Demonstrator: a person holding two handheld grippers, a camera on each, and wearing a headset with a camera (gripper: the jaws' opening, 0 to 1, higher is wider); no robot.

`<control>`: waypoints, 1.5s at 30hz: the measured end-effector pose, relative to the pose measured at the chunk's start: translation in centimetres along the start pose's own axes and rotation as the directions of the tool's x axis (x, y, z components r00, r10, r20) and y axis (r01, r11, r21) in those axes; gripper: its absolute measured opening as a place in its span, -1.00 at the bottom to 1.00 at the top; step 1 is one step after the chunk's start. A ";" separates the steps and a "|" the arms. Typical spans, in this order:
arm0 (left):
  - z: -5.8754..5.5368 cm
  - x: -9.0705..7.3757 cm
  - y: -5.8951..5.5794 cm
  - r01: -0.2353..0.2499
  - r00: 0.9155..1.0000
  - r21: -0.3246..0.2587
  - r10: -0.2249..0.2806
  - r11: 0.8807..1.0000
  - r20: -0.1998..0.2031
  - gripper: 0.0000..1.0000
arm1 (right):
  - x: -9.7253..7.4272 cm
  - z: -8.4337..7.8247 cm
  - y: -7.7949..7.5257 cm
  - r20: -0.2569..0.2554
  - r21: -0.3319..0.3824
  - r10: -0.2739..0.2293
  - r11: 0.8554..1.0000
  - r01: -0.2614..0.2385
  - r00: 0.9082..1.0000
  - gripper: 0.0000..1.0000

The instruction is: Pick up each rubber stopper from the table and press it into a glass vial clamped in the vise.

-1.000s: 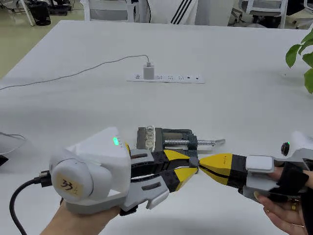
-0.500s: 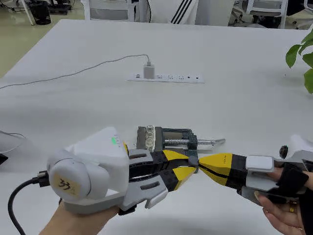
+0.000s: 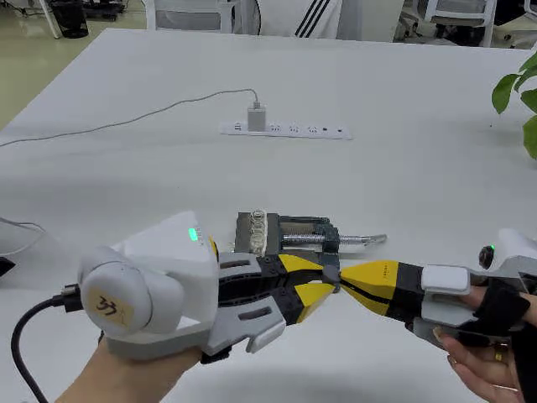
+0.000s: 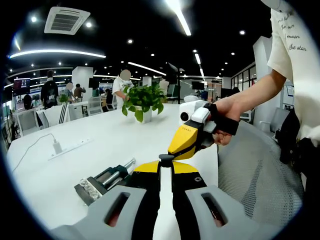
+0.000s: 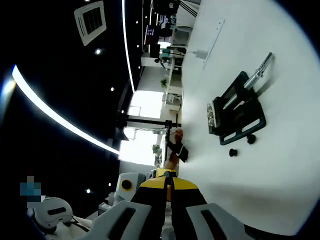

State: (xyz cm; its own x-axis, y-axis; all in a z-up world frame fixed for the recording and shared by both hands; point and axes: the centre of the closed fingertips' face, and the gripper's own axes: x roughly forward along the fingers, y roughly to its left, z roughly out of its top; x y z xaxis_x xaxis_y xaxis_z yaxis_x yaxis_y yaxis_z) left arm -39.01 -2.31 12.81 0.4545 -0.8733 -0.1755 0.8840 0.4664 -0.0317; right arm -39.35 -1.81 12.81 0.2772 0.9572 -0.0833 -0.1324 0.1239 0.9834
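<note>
A dark vise (image 3: 306, 236) on the white table clamps a row of glass vials (image 3: 258, 229); both show again in the left gripper view as vise (image 4: 107, 179) and vials (image 4: 90, 188), and in the right gripper view as vise (image 5: 241, 116) and vials (image 5: 212, 115). In front of it my left gripper (image 3: 329, 283) and right gripper (image 3: 342, 284) meet tip to tip. A small dark rubber stopper (image 4: 166, 158) sits pinched at the left jaws' tip. The right gripper (image 4: 172, 152) is shut and touches it from the other side. Two more stoppers (image 5: 233, 152) (image 5: 251, 139) lie on the table beside the vise.
A white power strip (image 3: 285, 131) with a plugged charger (image 3: 256, 117) and its cable lies beyond the vise. A green plant (image 3: 524, 92) stands at the right edge. A black cable (image 3: 25, 344) trails from the left gripper. Chairs stand past the table's far side.
The grippers stay tip to tip in front of the vise; the camera has shifted slightly.
</note>
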 end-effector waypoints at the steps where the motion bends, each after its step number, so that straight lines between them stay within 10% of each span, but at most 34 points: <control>1: 0.0 0.0 0.0 0.000 1.000 -0.002 0.000 1.000 -0.002 -0.93 | -0.1 0.0 0.0 -0.011 -0.002 -0.007 1.000 0.007 1.000 -1.00; 11: -0.9 -0.3 0.1 0.003 0.999 -0.029 -0.004 1.000 -0.035 -0.93 | -0.5 0.0 -0.2 -0.081 -0.247 -0.086 0.967 0.064 0.993 -0.63; 16: -1.5 -0.5 0.1 0.009 0.999 -0.036 -0.010 0.999 -0.053 -0.93 | -1.2 0.7 -1.3 -0.112 -0.361 -0.141 0.928 0.092 0.984 -0.55; 20: -1.9 -0.7 0.4 0.009 0.998 -0.057 -0.013 0.998 -0.066 -0.93 | -1.7 0.9 -1.8 -0.140 -0.480 -0.201 0.870 0.111 0.970 -0.48; 31: -2.9 -0.8 0.7 0.023 0.994 -0.079 -0.031 0.997 -0.102 -0.93 | -1.1 1.3 -2.6 -0.237 -0.819 -0.407 0.573 0.044 0.882 -0.46; 33: -3.0 -0.8 0.7 0.025 0.994 -0.081 -0.034 0.996 -0.106 -0.93 | -0.8 1.4 -2.6 -0.258 -0.843 -0.433 0.538 0.018 0.864 -0.43; 37: -3.3 -0.8 0.5 0.033 0.993 -0.079 -0.042 0.996 -0.114 -0.93 | -0.4 1.2 -3.0 -0.308 -0.909 -0.505 0.406 -0.092 0.806 -0.42; 40: -3.5 -0.7 0.2 0.042 0.991 -0.074 -0.051 0.996 -0.121 -0.93 | -0.1 0.2 -3.1 -0.357 -0.922 -0.543 0.335 -0.194 0.760 -0.43; 43: -3.9 -0.6 -0.2 0.055 0.989 -0.067 -0.064 0.996 -0.134 -0.93 | 0.4 -0.4 -3.1 -0.376 -0.926 -0.564 0.251 -0.281 0.735 -0.51; 45: -4.1 -0.6 -0.4 0.063 0.988 -0.071 -0.072 0.995 -0.138 -0.93 | 0.5 -1.1 -2.9 -0.408 -0.913 -0.569 0.230 -0.338 0.714 -0.55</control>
State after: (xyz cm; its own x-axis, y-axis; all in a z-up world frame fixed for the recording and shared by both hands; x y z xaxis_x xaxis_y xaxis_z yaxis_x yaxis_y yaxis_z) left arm -40.10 -1.42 8.94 0.3700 -0.8770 -0.3064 0.9008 0.4193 -0.1124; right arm -39.82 -1.37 9.72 -0.1148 0.7197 -0.6847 -0.9926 -0.0564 0.1071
